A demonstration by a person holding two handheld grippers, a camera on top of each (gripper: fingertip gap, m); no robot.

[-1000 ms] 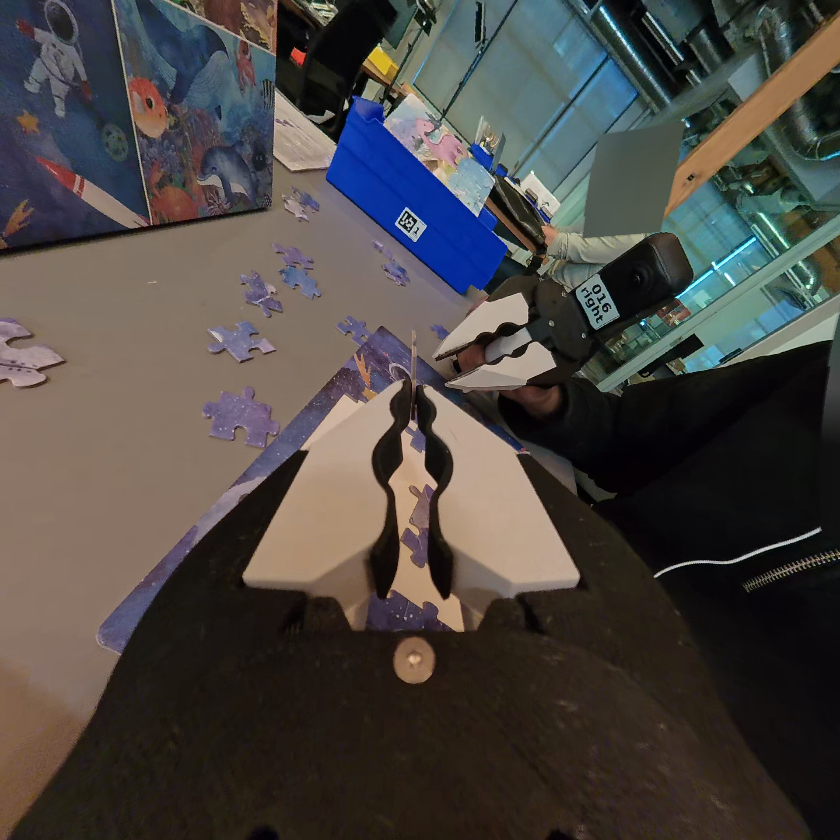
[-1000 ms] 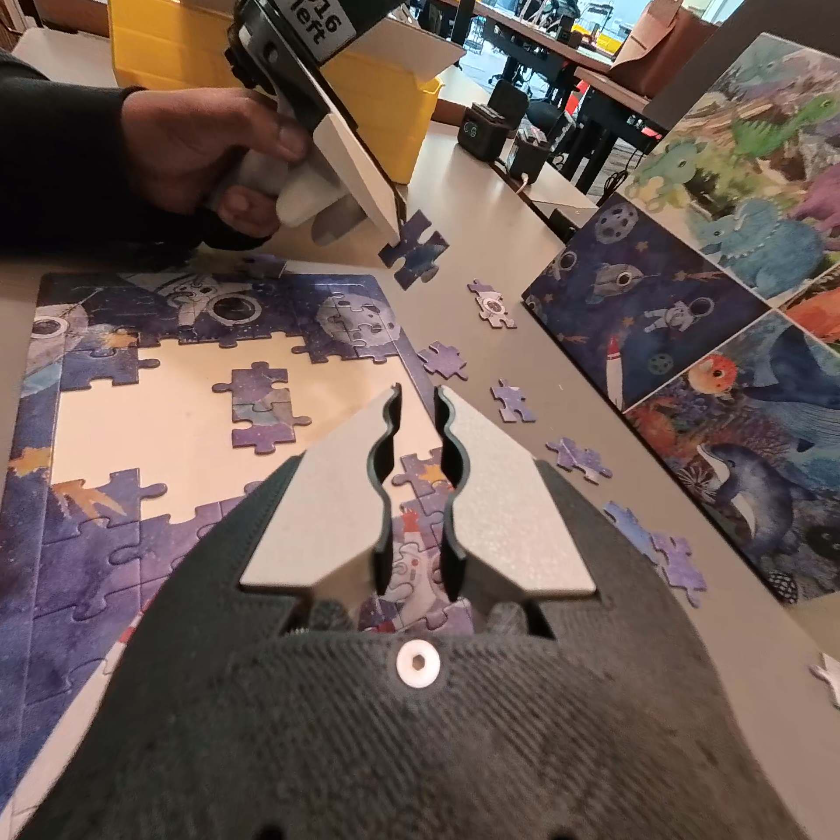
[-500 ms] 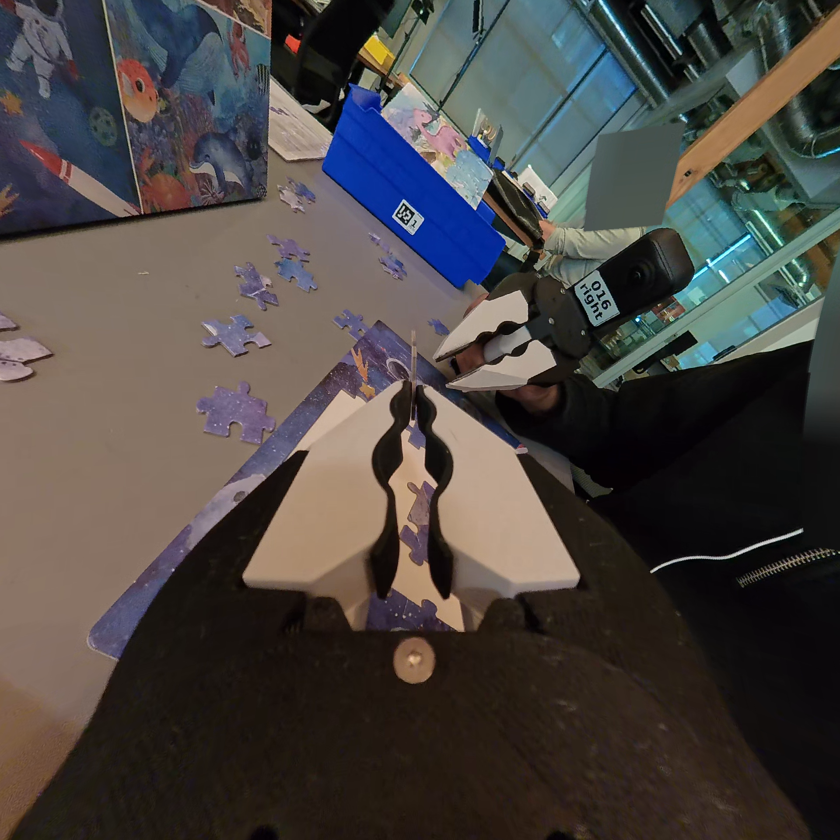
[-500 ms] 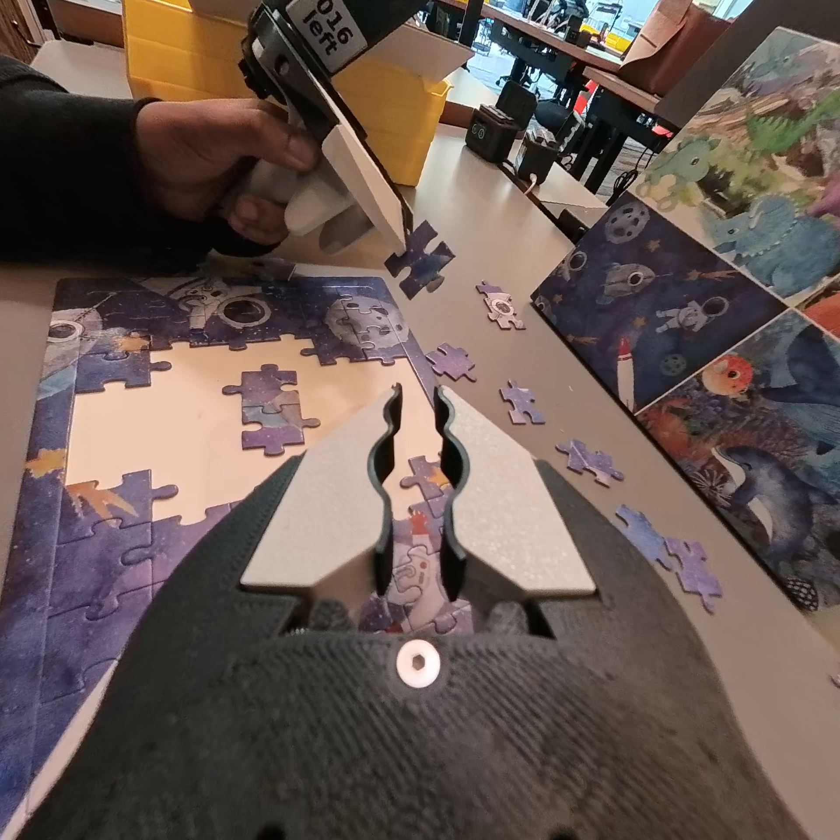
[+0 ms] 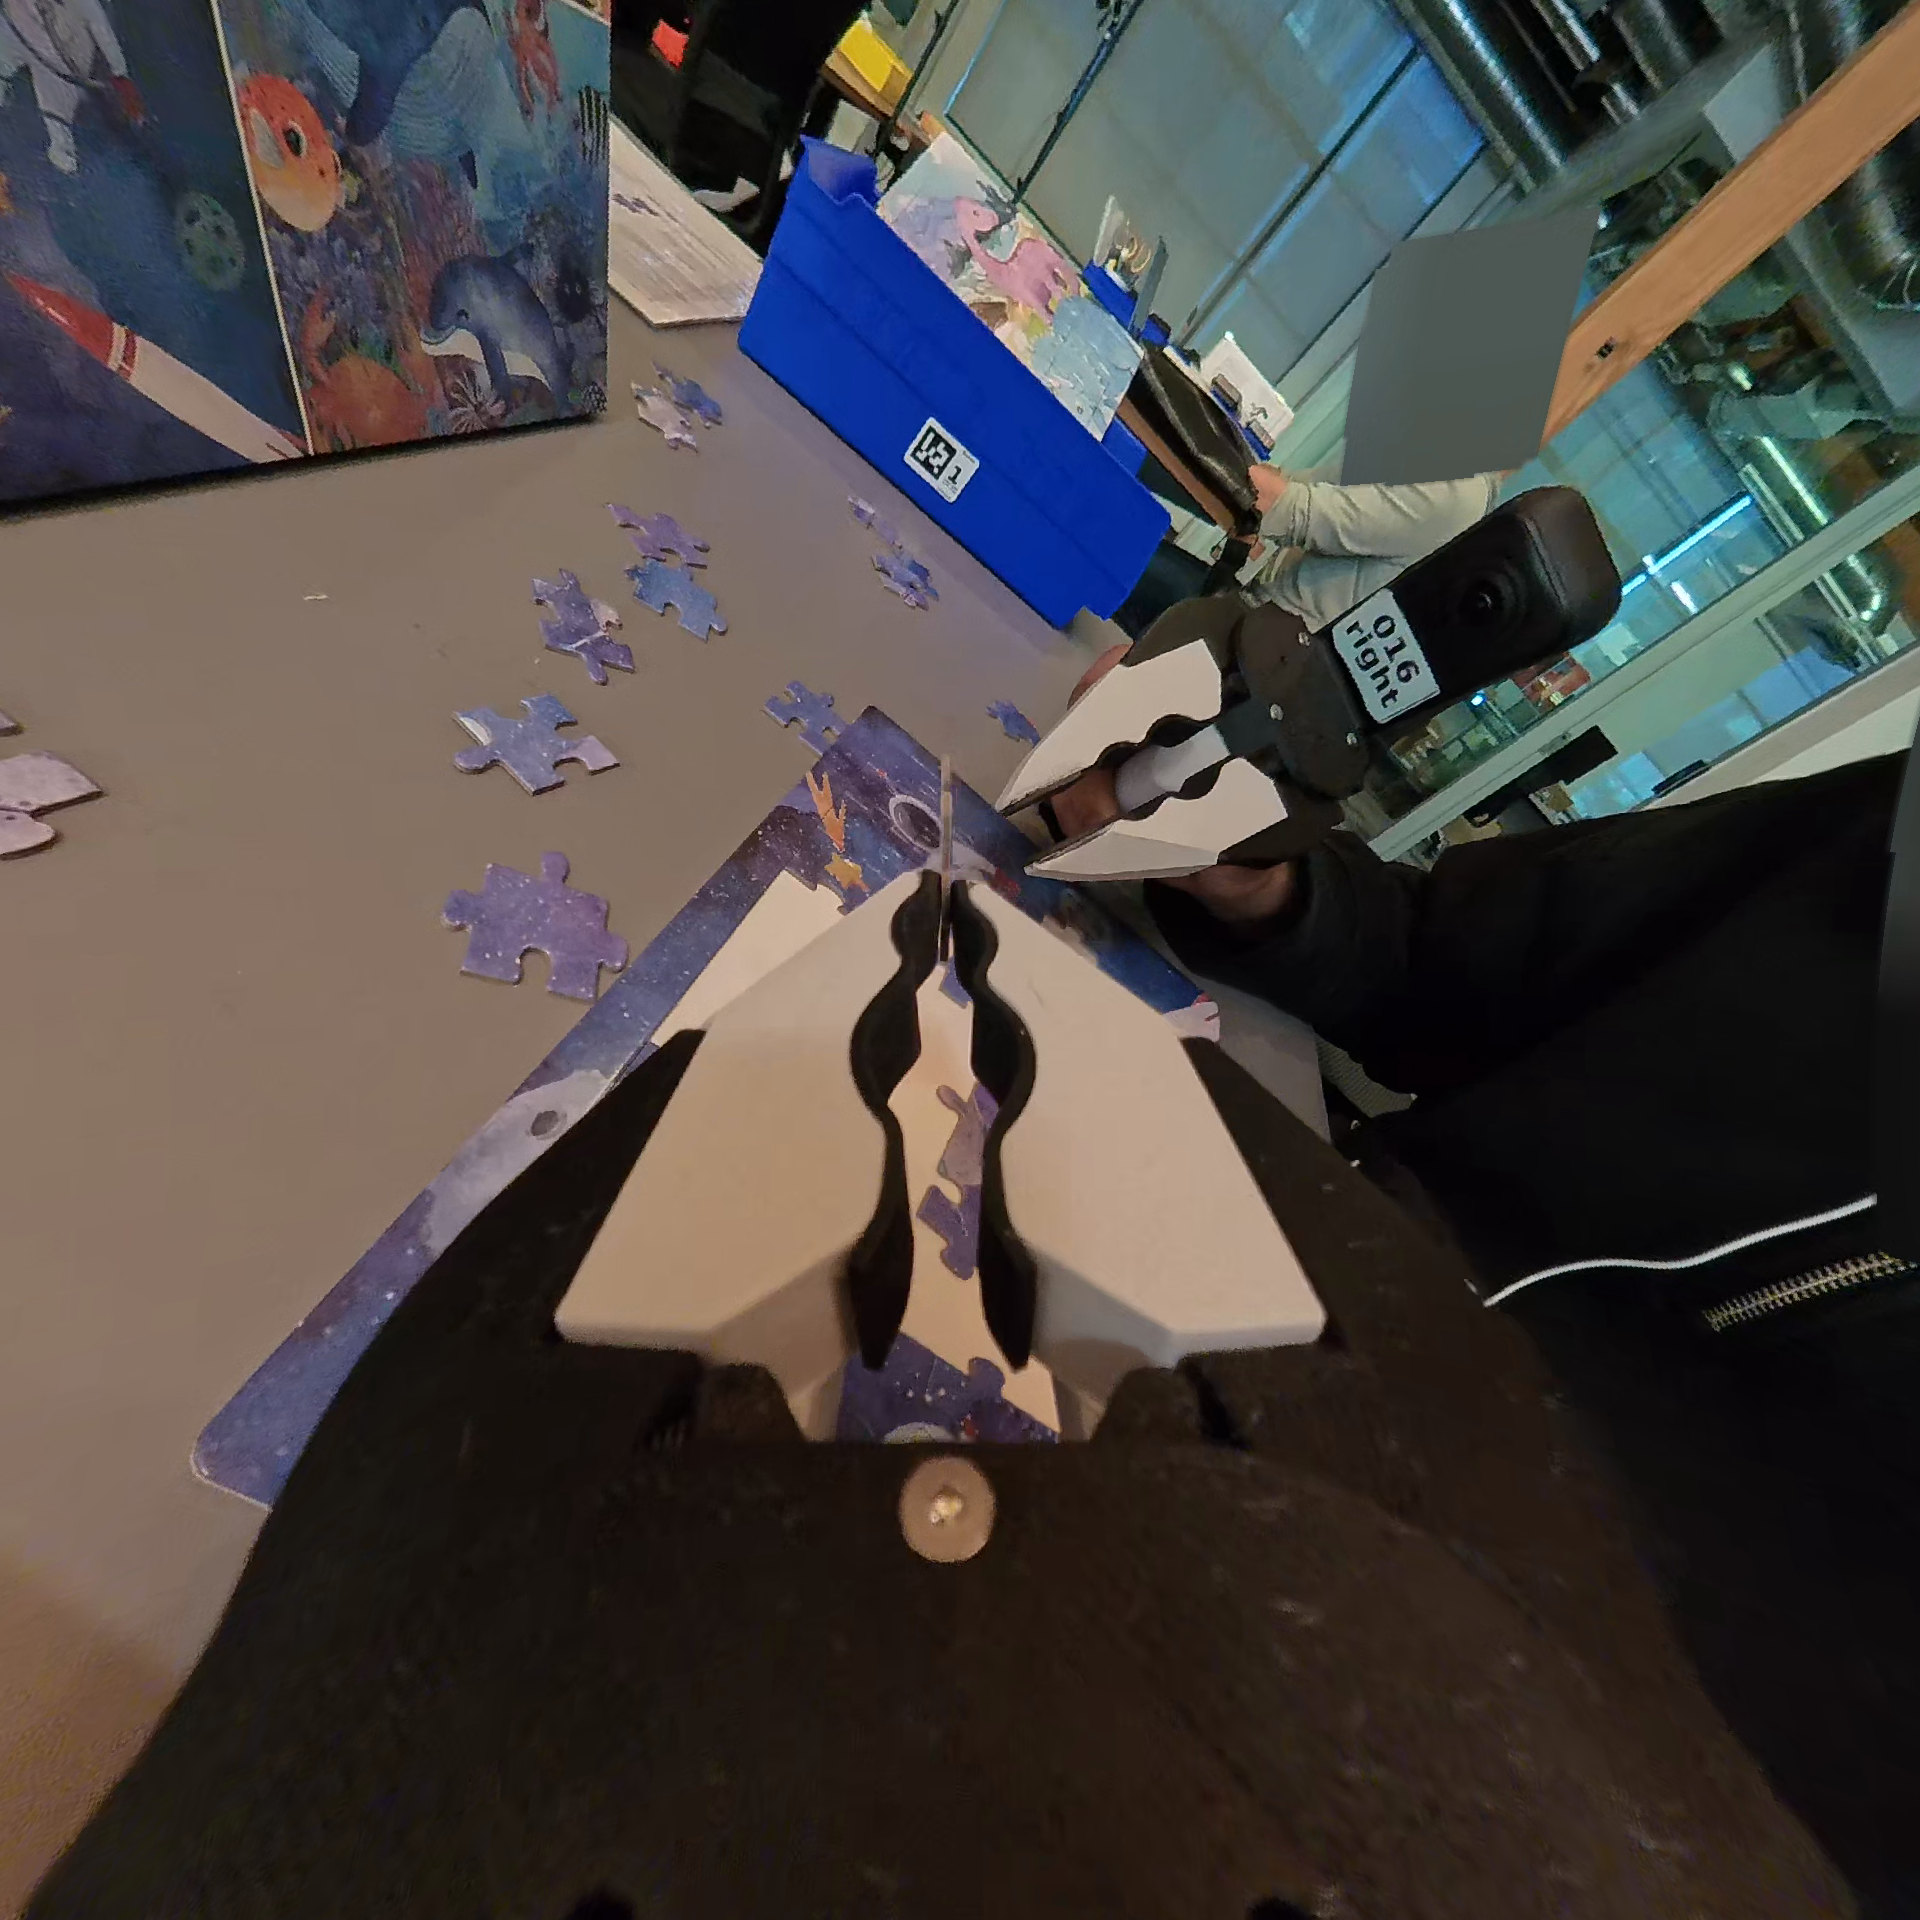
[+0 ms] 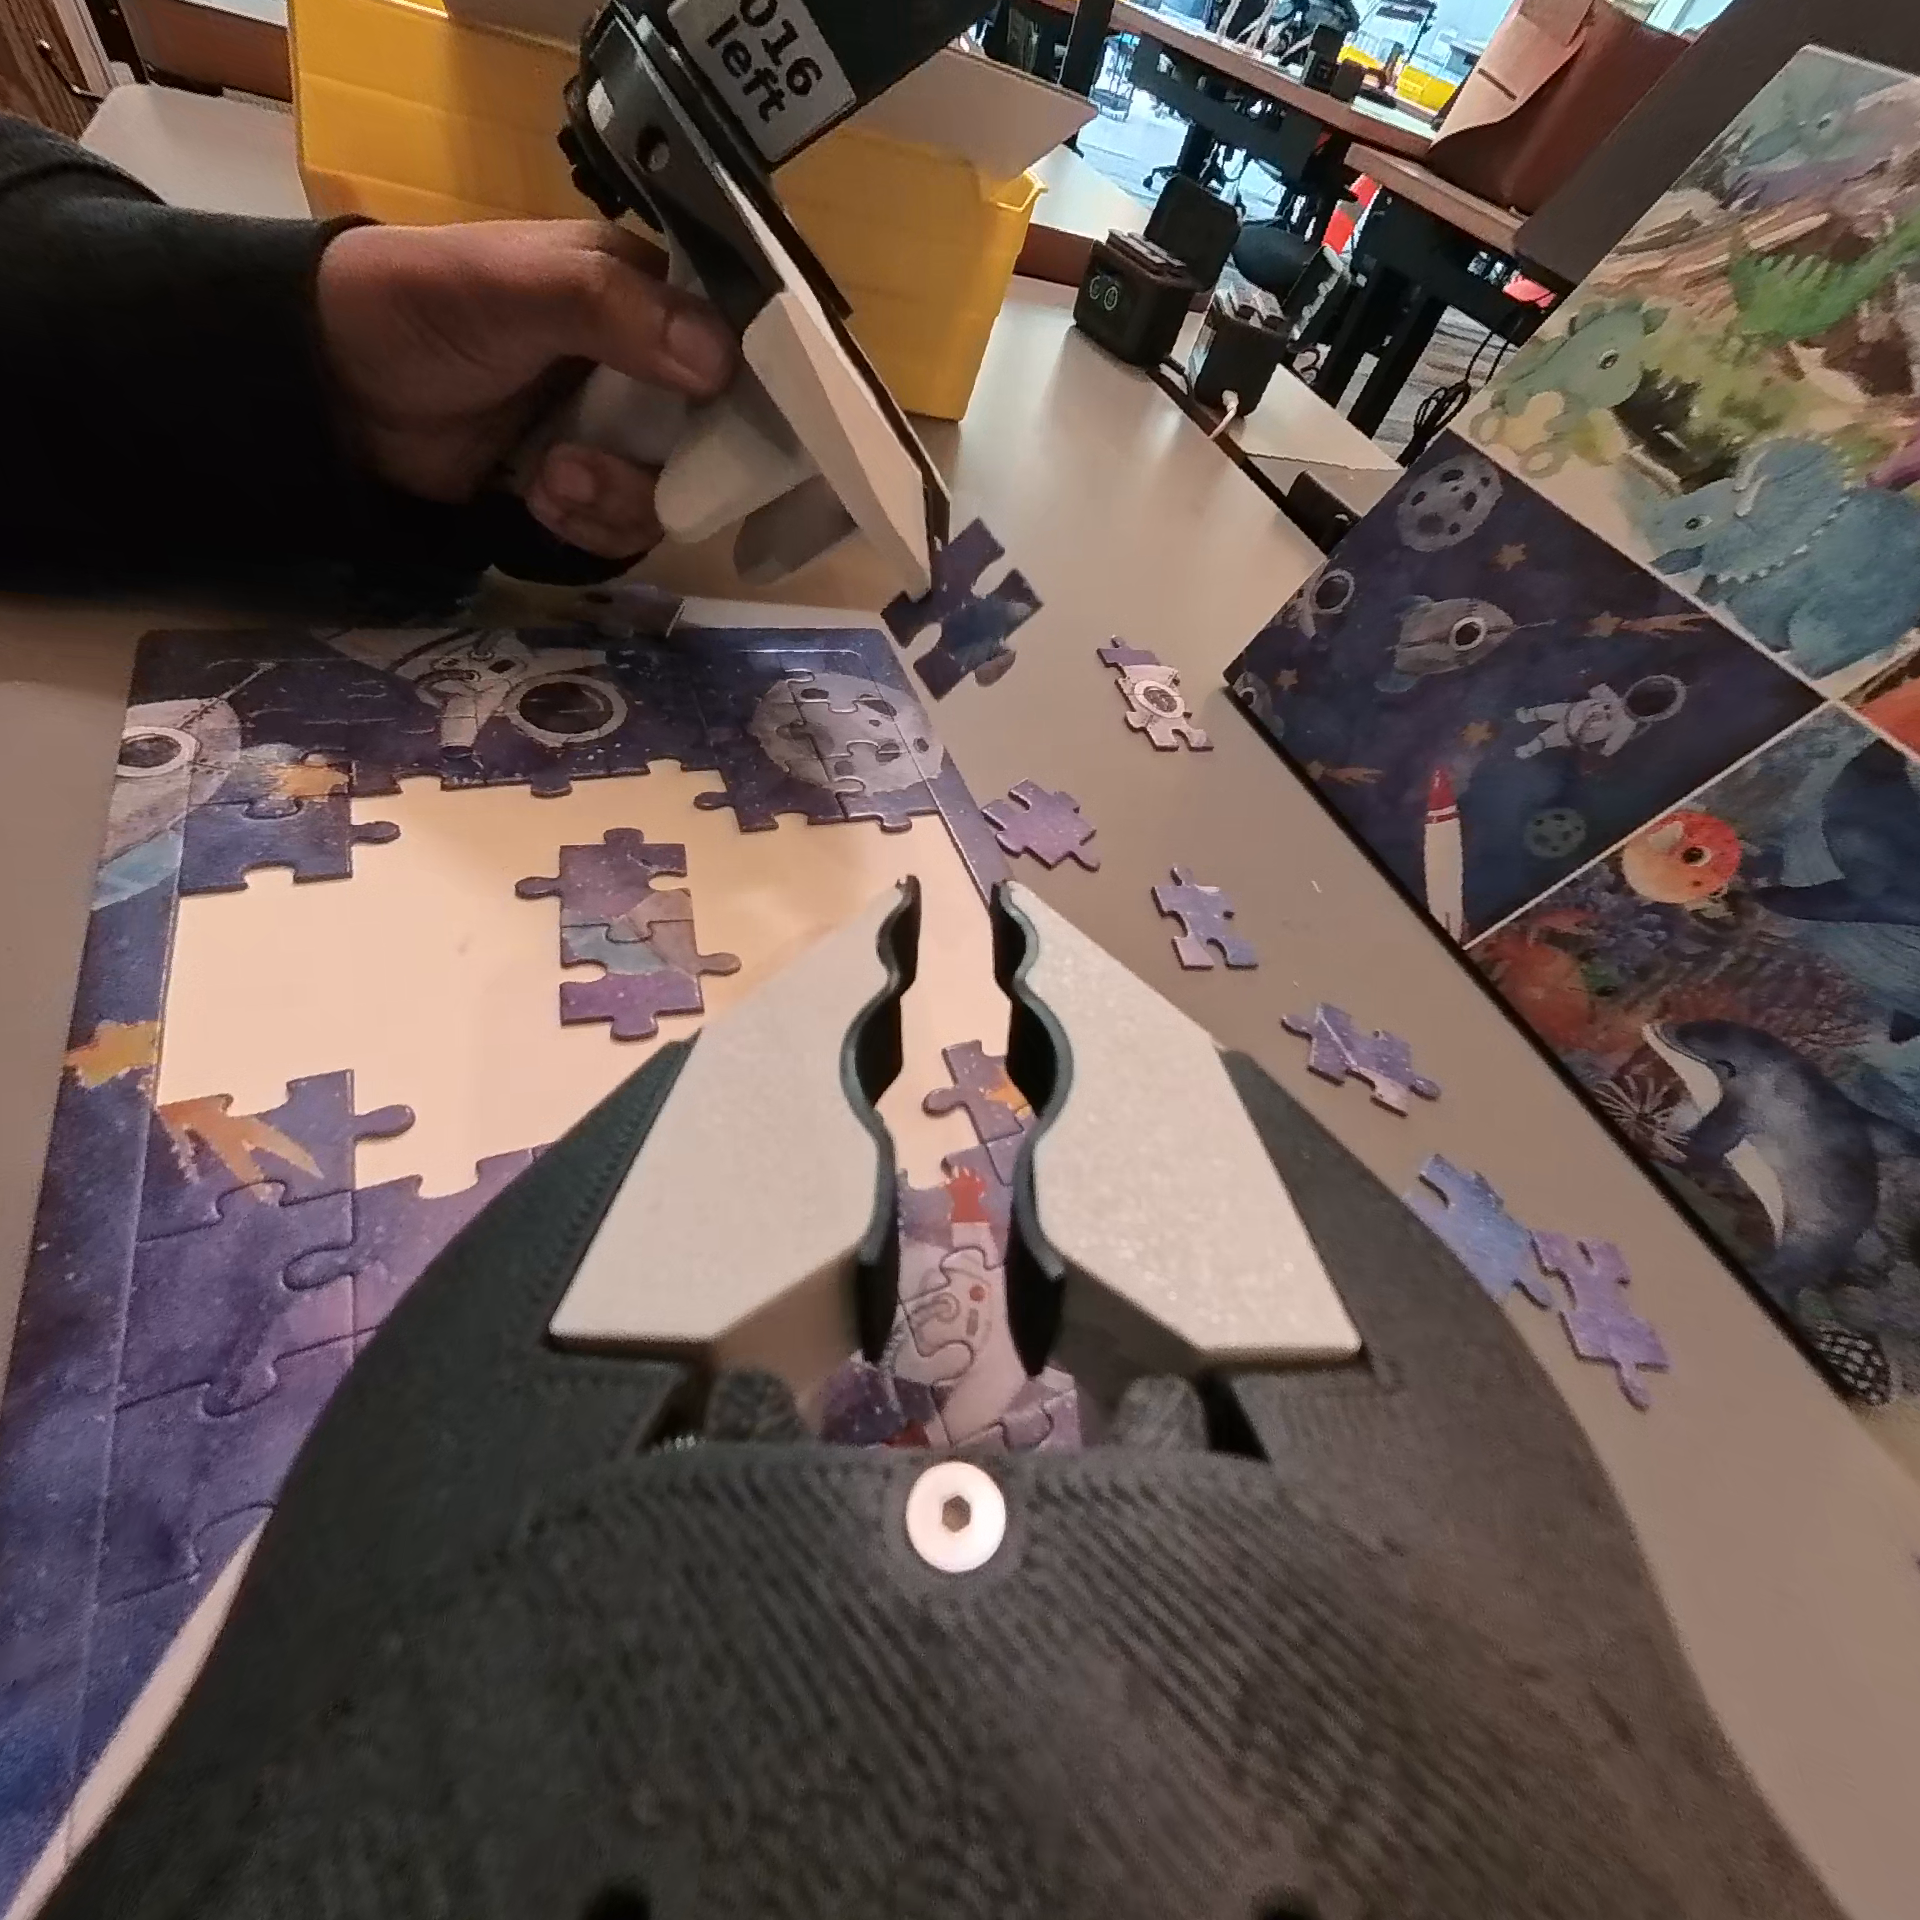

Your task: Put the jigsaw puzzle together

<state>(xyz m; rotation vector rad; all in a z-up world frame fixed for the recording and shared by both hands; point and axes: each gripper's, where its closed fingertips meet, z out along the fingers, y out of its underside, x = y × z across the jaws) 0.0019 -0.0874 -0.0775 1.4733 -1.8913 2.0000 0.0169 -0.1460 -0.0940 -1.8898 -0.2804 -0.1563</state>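
— What have your jaws got?

— My left gripper (image 5: 943, 902) is clamped on a dark blue piece (image 6: 964, 606). I see it edge-on between my tips; from the right wrist it hangs off them in the air, past the far right corner of the puzzle (image 6: 312, 1226).

— And the right?

— My right gripper (image 6: 954, 894) has its jaws a little apart, with nothing between them. It hovers over the right side of the puzzle, above its bare cream middle, where a small joined cluster (image 6: 623, 935) lies.

— What's around?

— Loose pieces (image 6: 1044, 824) are scattered on the grey desk (image 5: 208, 1039) to the right of the puzzle. Beyond them stands a picture box (image 6: 1621, 748). Farther off are a yellow bin (image 6: 436, 114) behind my left hand (image 6: 499, 364) and a blue bin (image 5: 935, 395) across the desk.
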